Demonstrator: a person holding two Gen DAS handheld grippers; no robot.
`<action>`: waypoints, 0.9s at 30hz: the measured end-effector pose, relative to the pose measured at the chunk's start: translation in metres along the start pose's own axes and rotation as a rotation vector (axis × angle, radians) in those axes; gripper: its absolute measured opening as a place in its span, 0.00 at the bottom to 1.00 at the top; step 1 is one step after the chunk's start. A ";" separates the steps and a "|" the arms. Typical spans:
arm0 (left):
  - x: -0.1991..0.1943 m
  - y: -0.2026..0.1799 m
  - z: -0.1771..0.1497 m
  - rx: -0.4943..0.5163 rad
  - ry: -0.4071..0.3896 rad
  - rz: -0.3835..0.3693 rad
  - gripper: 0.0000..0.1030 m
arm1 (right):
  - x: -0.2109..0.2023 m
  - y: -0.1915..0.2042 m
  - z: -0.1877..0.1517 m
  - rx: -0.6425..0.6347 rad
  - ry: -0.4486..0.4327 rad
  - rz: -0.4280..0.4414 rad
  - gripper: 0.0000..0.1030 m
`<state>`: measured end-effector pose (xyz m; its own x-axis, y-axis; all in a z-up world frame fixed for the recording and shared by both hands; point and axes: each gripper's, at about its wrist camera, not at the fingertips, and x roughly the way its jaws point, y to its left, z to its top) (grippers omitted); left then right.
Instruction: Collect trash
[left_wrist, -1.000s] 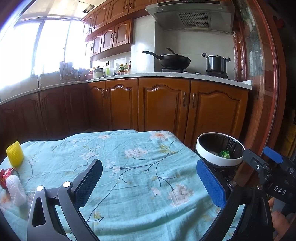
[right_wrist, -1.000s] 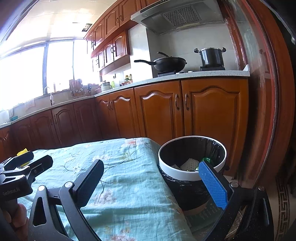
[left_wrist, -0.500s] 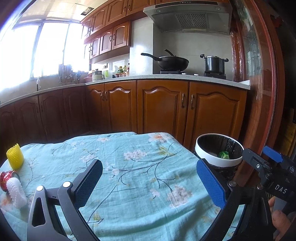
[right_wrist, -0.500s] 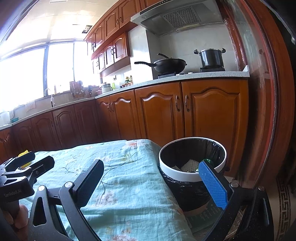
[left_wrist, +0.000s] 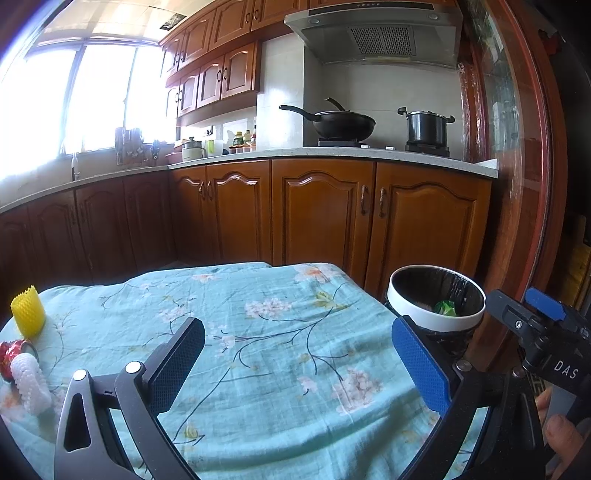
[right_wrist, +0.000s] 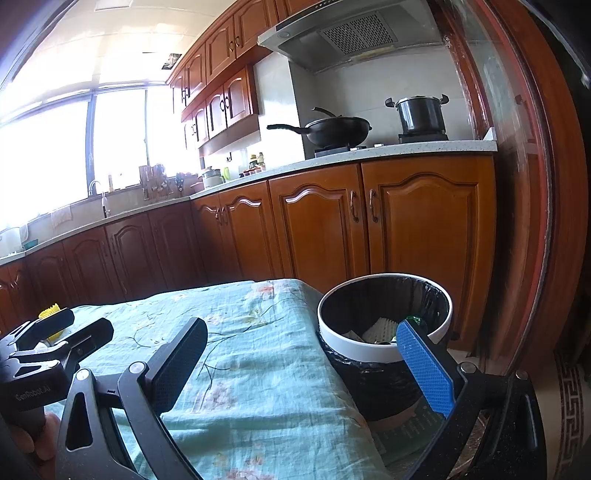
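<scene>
A white-rimmed bin (left_wrist: 436, 325) with a black liner stands off the table's right end; green and white scraps lie inside the bin (right_wrist: 384, 349). At the table's left edge sit a yellow foam net (left_wrist: 27, 312), a white foam net (left_wrist: 29, 382) and a red wrapper (left_wrist: 9, 356). My left gripper (left_wrist: 299, 363) hovers open over the cloth, holding nothing. My right gripper (right_wrist: 303, 363) is open and empty too, near the bin's rim. The yellow net (right_wrist: 50, 314) peeks out behind the left gripper in the right wrist view.
A teal floral cloth (left_wrist: 258, 350) covers the table. Wooden kitchen cabinets (left_wrist: 321, 210) run behind it, with a wok (left_wrist: 340, 125) and a pot (left_wrist: 426, 129) on the stove. A wooden door frame (left_wrist: 524, 184) stands to the right of the bin.
Both grippers have tilted slightly upward, so the table and bin sit a little lower in view. Neither has closed or taken anything.
</scene>
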<state>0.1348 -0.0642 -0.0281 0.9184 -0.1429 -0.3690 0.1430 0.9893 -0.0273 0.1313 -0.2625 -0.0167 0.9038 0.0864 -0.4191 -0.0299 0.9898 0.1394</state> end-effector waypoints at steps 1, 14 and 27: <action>0.000 0.000 0.000 -0.001 -0.001 -0.001 0.99 | 0.000 0.000 0.000 -0.001 0.000 0.000 1.00; 0.000 0.000 -0.001 -0.002 0.001 -0.014 0.99 | -0.001 0.002 0.002 0.000 -0.004 0.004 1.00; 0.000 0.002 0.000 -0.005 0.005 -0.018 0.99 | -0.004 0.003 0.004 0.000 -0.012 0.011 1.00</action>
<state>0.1349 -0.0618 -0.0279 0.9137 -0.1610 -0.3732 0.1581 0.9867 -0.0388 0.1293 -0.2600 -0.0106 0.9084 0.0960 -0.4069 -0.0399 0.9887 0.1442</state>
